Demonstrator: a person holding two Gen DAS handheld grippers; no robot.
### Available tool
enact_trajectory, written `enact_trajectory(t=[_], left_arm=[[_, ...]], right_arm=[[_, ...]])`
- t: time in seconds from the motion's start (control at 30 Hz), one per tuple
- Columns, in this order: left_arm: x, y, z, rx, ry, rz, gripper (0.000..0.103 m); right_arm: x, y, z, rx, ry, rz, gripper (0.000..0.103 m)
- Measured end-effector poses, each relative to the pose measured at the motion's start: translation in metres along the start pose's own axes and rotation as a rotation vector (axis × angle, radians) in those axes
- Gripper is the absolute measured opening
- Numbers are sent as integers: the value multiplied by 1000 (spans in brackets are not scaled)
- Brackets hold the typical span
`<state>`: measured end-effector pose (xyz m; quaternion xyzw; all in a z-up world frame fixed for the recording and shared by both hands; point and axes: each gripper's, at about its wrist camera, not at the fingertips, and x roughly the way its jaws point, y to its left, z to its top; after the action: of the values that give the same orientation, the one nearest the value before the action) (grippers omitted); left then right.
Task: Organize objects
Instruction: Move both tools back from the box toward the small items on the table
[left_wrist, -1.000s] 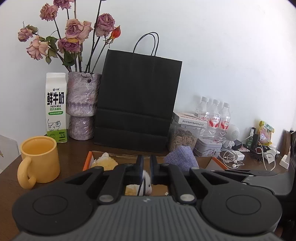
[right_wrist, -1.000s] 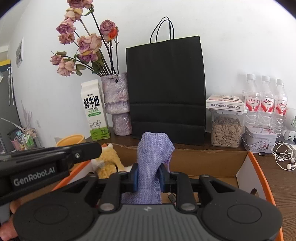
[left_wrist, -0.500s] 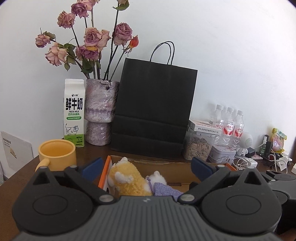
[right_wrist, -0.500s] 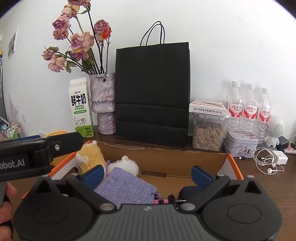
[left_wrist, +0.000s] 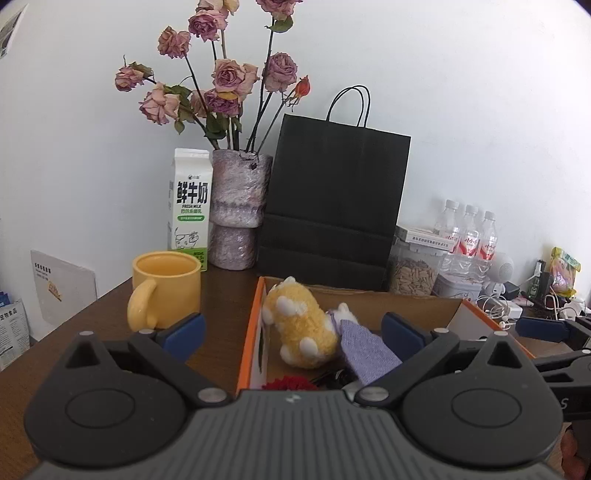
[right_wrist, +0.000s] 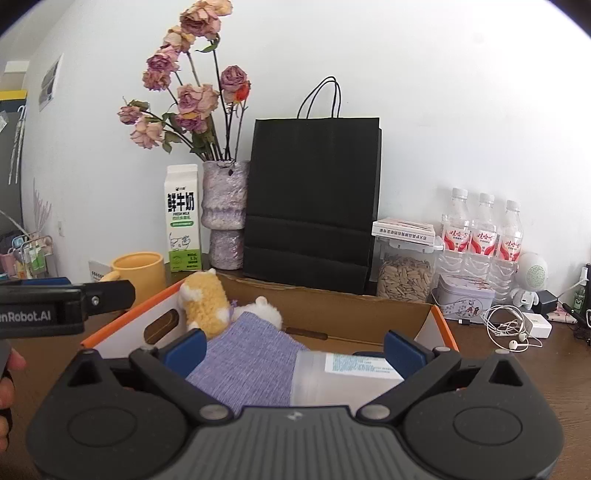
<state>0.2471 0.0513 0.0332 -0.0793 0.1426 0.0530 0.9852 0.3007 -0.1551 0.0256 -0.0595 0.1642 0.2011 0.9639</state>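
Both grippers, left gripper (left_wrist: 291, 332) and right gripper (right_wrist: 293, 349), have just sprung wide, gripping nothing; the purple pouch (right_wrist: 245, 363) now lies in the cardboard box (right_wrist: 354, 310) against the yellow plush (left_wrist: 301, 332), partly hidden. Brown desk (left_wrist: 74, 332), white wall.

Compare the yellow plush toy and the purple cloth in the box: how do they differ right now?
The yellow plush toy is fluffy and rounded, with white patches; the purple cloth is flat, woven and plain. The plush toy sits against the box's left wall near the far corner; the purple cloth is draped nearer the camera, its edge overlapping the plush toy. Both lie inside the box, free of either tool.
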Motion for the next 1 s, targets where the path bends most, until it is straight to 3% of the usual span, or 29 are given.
enact_trajectory(t=[0.23,0.7,0.8,1.0], left_arm=[[-37,7,-12,6,50,0,103],[-96,17,-47,51,164,13,103],[-106,19,-54,55,183,16,103],[-119,18,-64,56,206,16,103]], right_arm=[[-44,17,-22,-44,38,32,103],[-105,19,-93,-12,247,119,102],[-108,23,-102,-33,287,134,95],[-102,25,-106,-27,323,158,71]])
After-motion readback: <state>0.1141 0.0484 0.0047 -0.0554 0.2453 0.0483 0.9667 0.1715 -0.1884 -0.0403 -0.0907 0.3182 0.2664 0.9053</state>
